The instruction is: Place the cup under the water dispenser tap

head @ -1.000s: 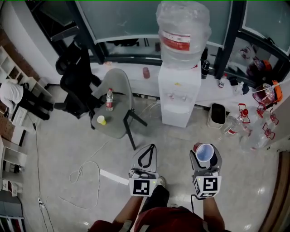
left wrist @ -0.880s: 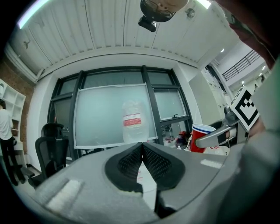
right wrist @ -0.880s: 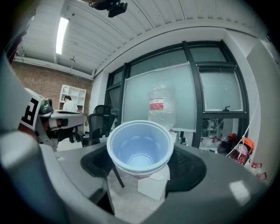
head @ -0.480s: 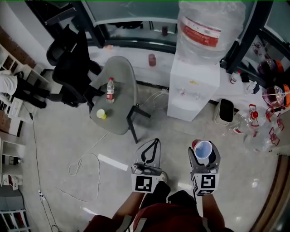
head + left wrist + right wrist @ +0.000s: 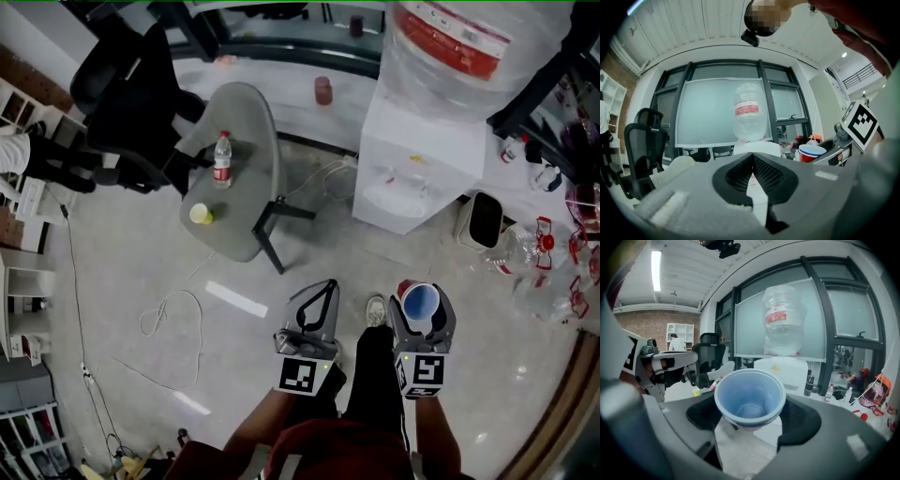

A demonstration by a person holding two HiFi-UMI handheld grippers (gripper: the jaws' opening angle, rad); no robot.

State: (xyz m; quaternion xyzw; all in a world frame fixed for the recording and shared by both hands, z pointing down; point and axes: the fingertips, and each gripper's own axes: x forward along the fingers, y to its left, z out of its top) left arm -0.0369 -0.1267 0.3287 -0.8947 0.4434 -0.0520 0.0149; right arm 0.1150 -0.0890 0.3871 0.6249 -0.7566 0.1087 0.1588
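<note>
A red paper cup with a pale blue inside [image 5: 421, 305] [image 5: 750, 399] stands upright between the jaws of my right gripper [image 5: 421, 309] [image 5: 751, 414], which is shut on it. From the left gripper view the cup [image 5: 812, 153] shows at the right. My left gripper [image 5: 316, 309] [image 5: 753, 172] is shut with nothing in it, held level beside the right one. The white water dispenser [image 5: 412, 159] [image 5: 785, 366] with its big clear bottle [image 5: 459, 42] stands ahead, slightly right, with its taps [image 5: 412, 187] facing me. It is still more than an arm's length away.
A grey chair [image 5: 234, 169] to the left carries a water bottle [image 5: 221, 160] and a yellow cup [image 5: 200, 215]. A black office chair [image 5: 122, 94] stands behind it. A white cable [image 5: 169, 323] lies on the floor. A bin [image 5: 485, 221] and bottles [image 5: 539, 258] crowd the dispenser's right side.
I have walked toward the dispenser, which now sits closer and higher right in the head view. Both grippers keep their pose, the cup still held in the right one.
</note>
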